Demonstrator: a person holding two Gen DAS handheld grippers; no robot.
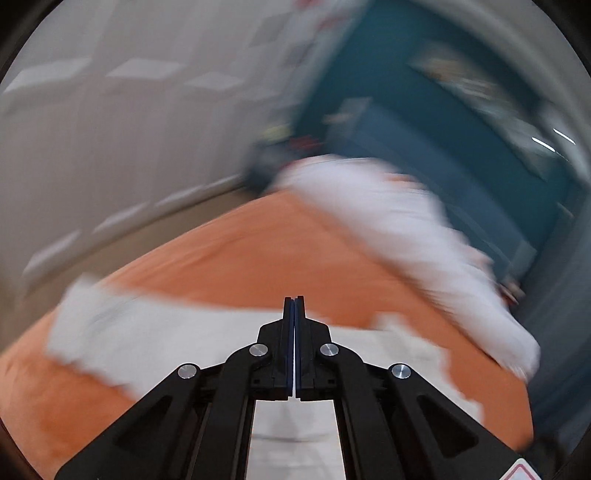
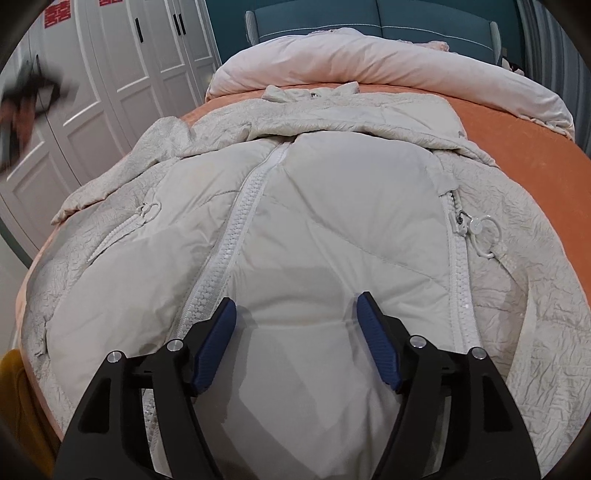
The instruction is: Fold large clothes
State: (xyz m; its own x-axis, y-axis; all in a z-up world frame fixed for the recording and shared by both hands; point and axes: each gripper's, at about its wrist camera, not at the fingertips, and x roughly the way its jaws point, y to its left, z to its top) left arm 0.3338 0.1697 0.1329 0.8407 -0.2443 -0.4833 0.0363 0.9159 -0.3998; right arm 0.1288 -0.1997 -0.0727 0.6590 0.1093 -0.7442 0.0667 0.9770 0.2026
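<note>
A large off-white padded jacket (image 2: 332, 206) lies spread on the bed, front up, its long central zipper (image 2: 236, 229) closed and a zipped pocket on each side. My right gripper (image 2: 295, 306) hangs just above the jacket's lower middle, open, with nothing between its blue pads (image 2: 218, 339). The left wrist view is heavily blurred. In it my left gripper (image 1: 294, 301) is shut, fingers pressed together with nothing seen between them, above pale fabric of the jacket (image 1: 147, 343) on the orange sheet (image 1: 240, 258).
The orange sheet (image 2: 535, 147) covers the bed. A pale pink duvet (image 2: 369, 55) is bunched at the far end below a teal headboard (image 2: 369, 14). White wardrobe doors (image 2: 110, 74) stand at the left, with a dark blurred shape (image 2: 29, 92) before them. Something yellow (image 2: 11, 373) sits at the bed's near left edge.
</note>
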